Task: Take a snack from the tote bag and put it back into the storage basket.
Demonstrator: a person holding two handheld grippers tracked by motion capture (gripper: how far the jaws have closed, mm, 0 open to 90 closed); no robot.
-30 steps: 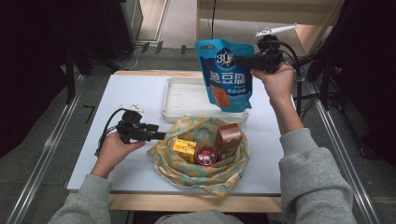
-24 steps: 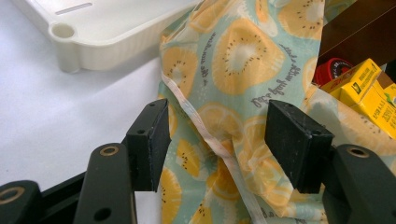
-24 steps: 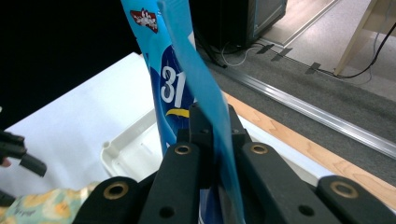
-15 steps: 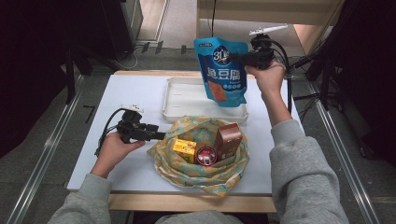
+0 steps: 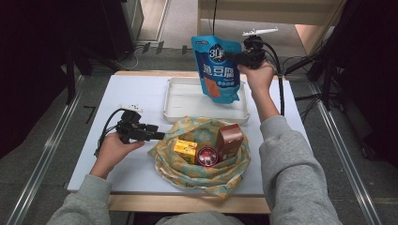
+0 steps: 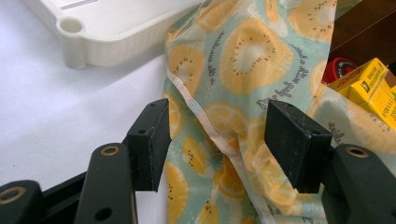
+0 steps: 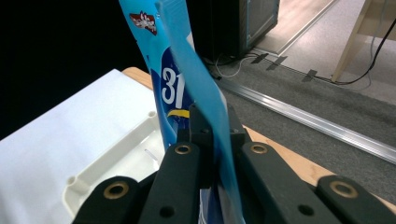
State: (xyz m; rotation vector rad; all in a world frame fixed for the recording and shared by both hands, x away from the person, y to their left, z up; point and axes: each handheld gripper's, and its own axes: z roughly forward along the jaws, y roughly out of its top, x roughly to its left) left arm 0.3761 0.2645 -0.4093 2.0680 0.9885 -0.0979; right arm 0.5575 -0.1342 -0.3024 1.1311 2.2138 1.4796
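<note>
Right gripper clamping blue pouch, left gripper agape

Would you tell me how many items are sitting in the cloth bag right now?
3: a yellow box at the left, a red can in the middle and a brown box at the right. The bag's folds may hide more.

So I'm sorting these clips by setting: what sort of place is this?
Probably a lab or workshop recording station, not a home. A white-covered table stands between metal floor rails, loose cables run across the grey floor, and the person works with handheld grippers, left gripper and right gripper.
</note>
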